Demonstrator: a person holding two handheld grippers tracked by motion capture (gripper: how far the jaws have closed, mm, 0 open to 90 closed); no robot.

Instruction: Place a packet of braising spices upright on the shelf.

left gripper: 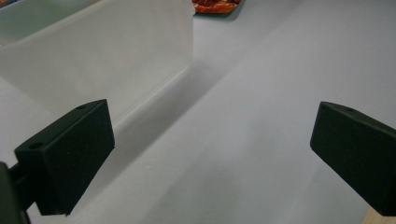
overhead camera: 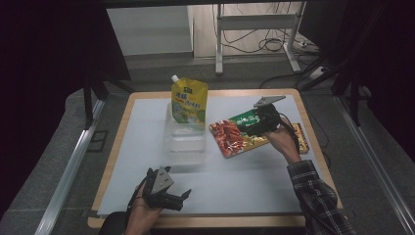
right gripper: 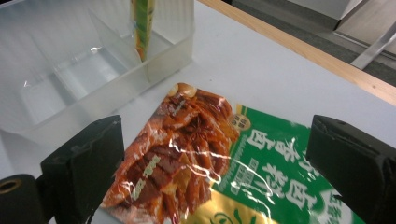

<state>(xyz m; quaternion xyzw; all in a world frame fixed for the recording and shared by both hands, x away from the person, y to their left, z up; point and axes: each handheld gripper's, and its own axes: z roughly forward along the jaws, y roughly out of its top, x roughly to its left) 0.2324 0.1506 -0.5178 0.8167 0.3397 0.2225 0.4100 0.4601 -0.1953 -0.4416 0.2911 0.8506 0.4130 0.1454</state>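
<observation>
Inspector: Findings from the high view are requested first.

Recorder: A snack packet [overhead camera: 238, 133], red and green, is seen lying flat on the worktop [overhead camera: 147, 196], right of centre. The right claw [overhead camera: 258, 126] is held over the packet's far right part, with a hand [overhead camera: 281, 139] behind it. A clear tray [overhead camera: 185, 139] is placed just left of the packet, and a yellow pouch [overhead camera: 190, 103] with a white cap is stood upright in the tray's far end. The left claw [overhead camera: 180, 199] is held low near the worktop's near edge, well apart from the packet.

Inspector: And the left gripper view?

Recorder: The left claw [left gripper: 210, 154] is recorded as spread wide, with bare worktop [left gripper: 261, 93] between its jaws and nothing gripped. The tray [left gripper: 107, 51] wall is seen just beyond the jaw at the left of the view. A corner of the packet [left gripper: 215, 5] is noted at the top edge.

Inspector: The right gripper view?

Recorder: The right claw [right gripper: 215, 177] is recorded as spread wide as well. The packet [right gripper: 205, 158] is seen lying flat between and below the jaws; contact with it cannot be told. The tray [right gripper: 93, 79] is found beyond the packet, divided into compartments, with the pouch [right gripper: 141, 23] stood in one at the far side. The worktop's [right gripper: 261, 60] wooden edge is seen running past on the right.
</observation>
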